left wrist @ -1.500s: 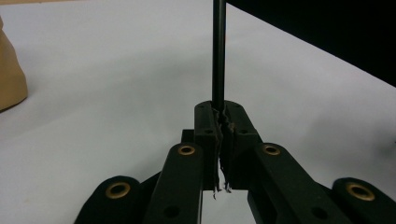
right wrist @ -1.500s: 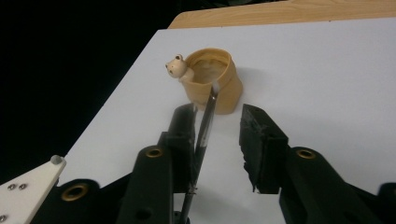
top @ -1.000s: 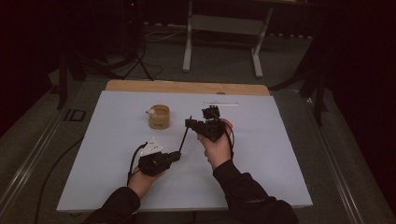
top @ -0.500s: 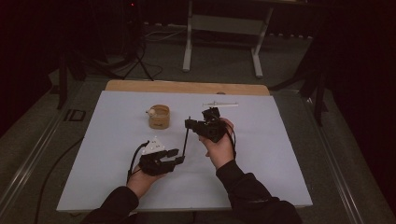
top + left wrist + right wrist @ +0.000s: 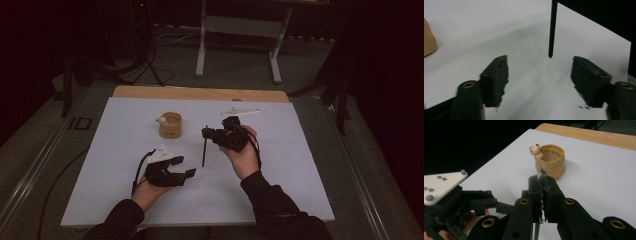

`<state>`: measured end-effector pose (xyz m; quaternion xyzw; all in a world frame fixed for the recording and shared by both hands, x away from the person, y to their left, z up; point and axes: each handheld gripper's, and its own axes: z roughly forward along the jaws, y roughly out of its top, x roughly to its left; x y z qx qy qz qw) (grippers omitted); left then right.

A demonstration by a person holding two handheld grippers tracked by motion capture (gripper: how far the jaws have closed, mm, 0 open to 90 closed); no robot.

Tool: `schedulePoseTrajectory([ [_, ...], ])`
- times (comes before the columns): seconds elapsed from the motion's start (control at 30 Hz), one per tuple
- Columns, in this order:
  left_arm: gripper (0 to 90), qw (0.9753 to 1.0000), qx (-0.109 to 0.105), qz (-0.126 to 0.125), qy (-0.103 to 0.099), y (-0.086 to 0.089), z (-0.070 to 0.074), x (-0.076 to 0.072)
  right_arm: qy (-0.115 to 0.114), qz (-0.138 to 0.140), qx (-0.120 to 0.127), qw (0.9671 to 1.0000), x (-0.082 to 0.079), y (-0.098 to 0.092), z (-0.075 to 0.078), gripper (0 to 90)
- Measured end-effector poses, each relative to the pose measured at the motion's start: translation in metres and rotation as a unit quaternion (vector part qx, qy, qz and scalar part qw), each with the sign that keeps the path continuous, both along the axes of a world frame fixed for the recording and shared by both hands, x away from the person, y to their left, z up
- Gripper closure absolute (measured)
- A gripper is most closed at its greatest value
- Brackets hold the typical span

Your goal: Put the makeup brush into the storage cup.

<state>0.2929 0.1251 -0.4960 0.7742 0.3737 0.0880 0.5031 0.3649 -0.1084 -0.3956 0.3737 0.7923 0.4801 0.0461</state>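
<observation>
Right gripper (image 5: 206, 133): held raised above the middle of the white table (image 5: 310, 165); its jaws are seen pressed together on a thin black pen (image 5: 204, 151), which hangs down from them with its tip close over the table surface. In the right gripper view the gripper (image 5: 543, 184) is shown clamped on the pen (image 5: 543, 173), whose upper end sticks up just past the jaw tips.

Left gripper (image 5: 184, 166): held low over the near part of the table, jaws set wide apart and pointed toward the pen. In the left gripper view (image 5: 539, 72) nothing is held between the jaws; the pen's lower end (image 5: 552, 32) is seen upright beyond the gap, apart from both jaws.

Cup (image 5: 170, 125): a tan holder with a small bear figure on its rim, placed on the far left-centre of the table, well apart from both grippers; also seen beyond the right gripper's jaws (image 5: 550, 161).

Change noted: compared with half a second ago, the left gripper has been shifted slightly toward the pen, and its jaws are now spread. The right gripper and pen have stayed nearly in place, as has the cup.
</observation>
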Motion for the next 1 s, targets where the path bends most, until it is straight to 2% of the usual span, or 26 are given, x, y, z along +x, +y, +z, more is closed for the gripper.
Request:
schedulePoseTrajectory([
  [0.1, 23.7, 1.0000, -0.002, -0.007, 0.004, 0.001, 0.000, -0.001, -0.008, 0.005, -0.004, 0.9999, 0.000, -0.002, 0.001, 85.6],
  [0.13, 18.8, 0.9999, -0.002, -0.015, 0.005, 0.002, 0.000, -0.001, -0.011, 0.007, -0.005, 0.9999, -0.001, -0.002, 0.002, 85.7],
  [0.23, 18.0, 0.9998, 0.005, -0.016, -0.005, 0.003, 0.001, -0.004, -0.019, 0.009, -0.010, 0.9997, -0.001, -0.003, 0.004, 85.7],
  [0.53, 13.1, 0.9999, 0.004, -0.016, -0.002, 0.010, -0.001, -0.007, -0.048, 0.023, -0.025, 0.9982, -0.002, -0.004, 0.008, 85.7],
  [0.6, 12.5, 0.9997, 0.018, -0.016, -0.004, 0.010, -0.001, -0.008, -0.051, 0.024, -0.027, 0.9980, -0.002, -0.004, 0.009, 85.7],
  [0.67, 11.3, 0.9995, 0.022, -0.020, -0.007, 0.011, -0.002, -0.009, -0.051, 0.026, -0.027, 0.9980, -0.002, -0.003, 0.010, 85.7],
  [0.87, 4.6, 0.9993, 0.027, -0.027, 0.000, 0.011, -0.005, -0.011, -0.065, 0.017, -0.027, 0.9974, -0.001, -0.003, 0.016, 85.7],
  [1.0, 2.8, 0.9994, 0.020, -0.028, 0.006, 0.011, -0.007, -0.010, -0.076, 0.015, -0.029, 0.9965, 0.001, -0.001, 0.020, 85.7],
])
